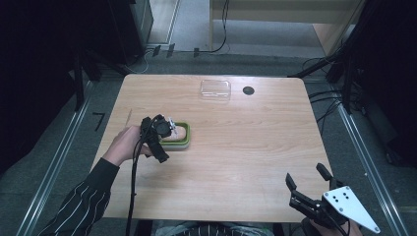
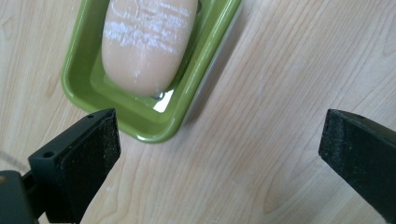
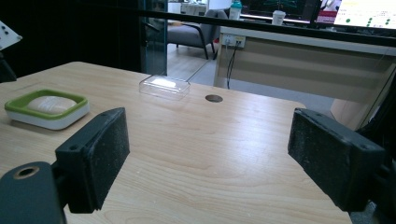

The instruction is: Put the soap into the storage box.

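High view: wooden table seen from above, dark floor around it. Left of centre, a green soap dish holding a pale peach bar of soap. Directly over the dish's left end, the left gripper, held in a hand with a striped sleeve reaching in from the lower left. Jaws hard to make out from this angle. Near the far edge, a clear plastic lid, with a small dark round hole just to its right. At the lower right corner of the table, the right gripper, jaws spread apart, nothing between them, well apart from the dish.

Left gripper view: looking down on the table. Two black jaws standing wide apart at the bottom corners, gripping nothing. Between and beyond them, bare wood and the near corner of the soap dish, the soap lying inside it, whitish streaks across its top. Left jaw just beside the dish's corner; contact impossible to judge.

Right gripper view: low, level look across the table. Jaws wide open, empty. Soap dish far off at left, soap inside; clear lid and hole farther back.
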A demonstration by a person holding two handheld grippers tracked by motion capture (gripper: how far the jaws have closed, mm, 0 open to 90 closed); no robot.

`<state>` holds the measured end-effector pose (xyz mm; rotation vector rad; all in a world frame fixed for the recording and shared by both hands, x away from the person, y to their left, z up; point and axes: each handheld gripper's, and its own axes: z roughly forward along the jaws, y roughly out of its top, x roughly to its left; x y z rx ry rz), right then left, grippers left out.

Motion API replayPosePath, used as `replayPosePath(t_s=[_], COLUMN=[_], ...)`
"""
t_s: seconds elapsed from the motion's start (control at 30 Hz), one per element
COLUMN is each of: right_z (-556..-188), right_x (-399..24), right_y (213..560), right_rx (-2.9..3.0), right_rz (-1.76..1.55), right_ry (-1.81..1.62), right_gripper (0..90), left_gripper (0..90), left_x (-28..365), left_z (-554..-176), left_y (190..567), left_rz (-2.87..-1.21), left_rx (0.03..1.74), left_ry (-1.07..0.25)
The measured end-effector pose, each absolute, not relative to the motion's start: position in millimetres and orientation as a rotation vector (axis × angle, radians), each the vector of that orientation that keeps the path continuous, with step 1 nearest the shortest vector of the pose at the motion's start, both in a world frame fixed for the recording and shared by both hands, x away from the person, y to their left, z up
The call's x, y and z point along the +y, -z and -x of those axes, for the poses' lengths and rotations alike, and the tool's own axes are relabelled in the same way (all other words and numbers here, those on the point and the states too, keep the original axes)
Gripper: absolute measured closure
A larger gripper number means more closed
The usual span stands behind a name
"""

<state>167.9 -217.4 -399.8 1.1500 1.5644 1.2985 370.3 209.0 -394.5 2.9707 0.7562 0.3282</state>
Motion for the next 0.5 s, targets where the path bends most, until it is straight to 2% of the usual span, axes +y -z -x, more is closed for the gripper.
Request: replayPosePath(t_s=[0.5], right_z=[-167.9], right_x=[-217.4], right_y=[399.8], right_rx=[1.565], right_rz=[-1.150], right_ry=[-1.299], right_gripper=[13.2], left_gripper=[0.0], left_x=[206.6], left_z=[-330.5], left_y=[398.9], left_rz=[-2.958], left_rx=[0.767], left_ry=[-0.350])
